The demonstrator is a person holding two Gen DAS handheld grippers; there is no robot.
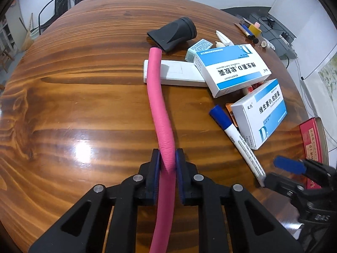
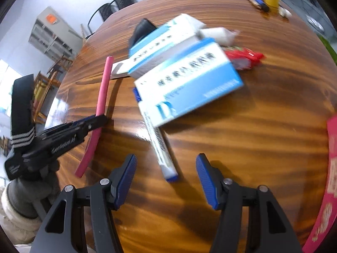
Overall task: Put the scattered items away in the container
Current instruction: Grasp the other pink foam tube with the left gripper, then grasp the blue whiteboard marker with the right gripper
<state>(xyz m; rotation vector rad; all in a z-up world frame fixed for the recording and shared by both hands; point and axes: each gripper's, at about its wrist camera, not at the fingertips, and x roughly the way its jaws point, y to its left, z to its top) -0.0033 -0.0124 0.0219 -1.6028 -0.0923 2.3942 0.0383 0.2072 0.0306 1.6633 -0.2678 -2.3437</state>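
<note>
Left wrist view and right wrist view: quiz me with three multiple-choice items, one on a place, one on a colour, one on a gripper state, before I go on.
1. Where does the far end of the pink foam tube lie?
A. Over the long white box
B. Inside the red container
C. On the yellow tape roll

2. What colour is the marker's cap?
A. Green
B. Blue
C. Orange

3. What is the state of the right gripper?
A. Shut on the marker
B. Shut on a medicine box
C. Open, holding nothing

Answers:
1. A, the tube crosses the long white box near the black nozzle.
2. B, the cap is blue.
3. C, its pads stand apart above the marker, while the left gripper clamps the tube.
</note>
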